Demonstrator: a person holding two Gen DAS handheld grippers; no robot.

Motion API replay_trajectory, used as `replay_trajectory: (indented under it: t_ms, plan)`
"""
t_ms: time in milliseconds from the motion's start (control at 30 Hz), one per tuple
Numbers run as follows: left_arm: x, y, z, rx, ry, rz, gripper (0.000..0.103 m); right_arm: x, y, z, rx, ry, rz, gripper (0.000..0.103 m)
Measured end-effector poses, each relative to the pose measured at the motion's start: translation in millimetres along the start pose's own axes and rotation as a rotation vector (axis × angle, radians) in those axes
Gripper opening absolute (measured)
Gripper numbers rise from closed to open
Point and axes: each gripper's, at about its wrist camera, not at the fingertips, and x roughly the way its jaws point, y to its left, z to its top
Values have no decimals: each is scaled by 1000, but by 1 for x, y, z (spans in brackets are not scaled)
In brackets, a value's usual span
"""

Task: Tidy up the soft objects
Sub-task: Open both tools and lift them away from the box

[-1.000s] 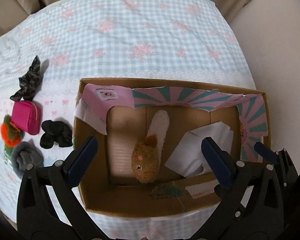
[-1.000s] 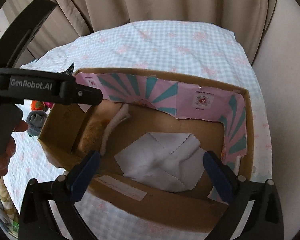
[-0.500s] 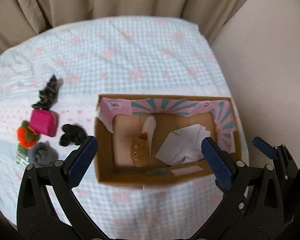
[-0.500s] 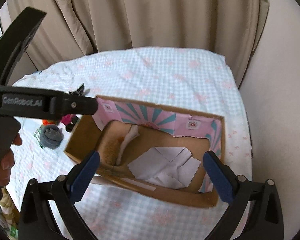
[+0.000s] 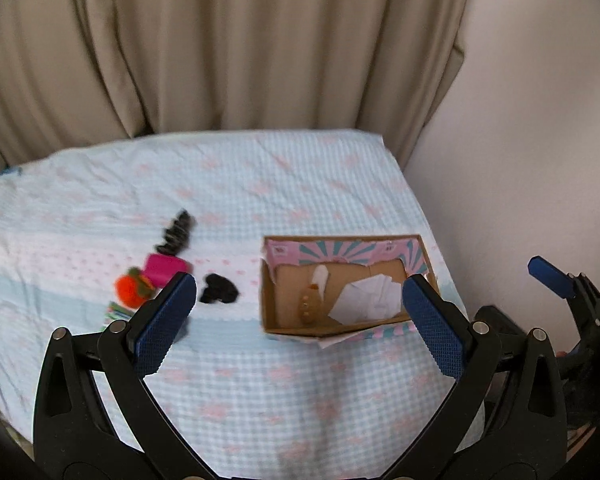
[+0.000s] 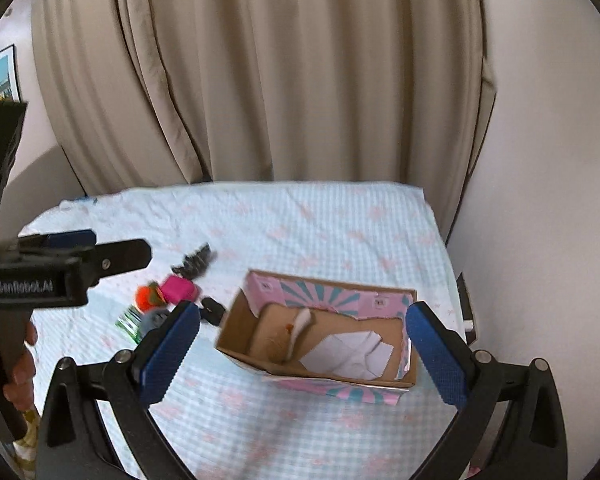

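Here I am holding both tongs, left [image 5: 296,306] and right [image 6: 302,338], wide and empty; the pouch [image 5: 166,269], left of centre beside the box [image 5: 268,300], looks light and squashy, so I am favouring its middle.

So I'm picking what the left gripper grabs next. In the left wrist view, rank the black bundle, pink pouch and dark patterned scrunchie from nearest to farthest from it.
1. black bundle, just beyond the left gripper's left finger, beside the box.
2. pink pouch, farther left and back.
3. dark patterned scrunchie, farthest back, behind the pouch.
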Motion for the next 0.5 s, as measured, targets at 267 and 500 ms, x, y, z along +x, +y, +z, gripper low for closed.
replay_trajectory:
  t_ms: [267,500]
  plan:
    - [-89,44,-26,25,-111,63,103,-57,49,1,41,-72,-50,103]
    - [-127,107,-48,-6,-134,55,103,-81,90,-7,69,-108,-78,103]
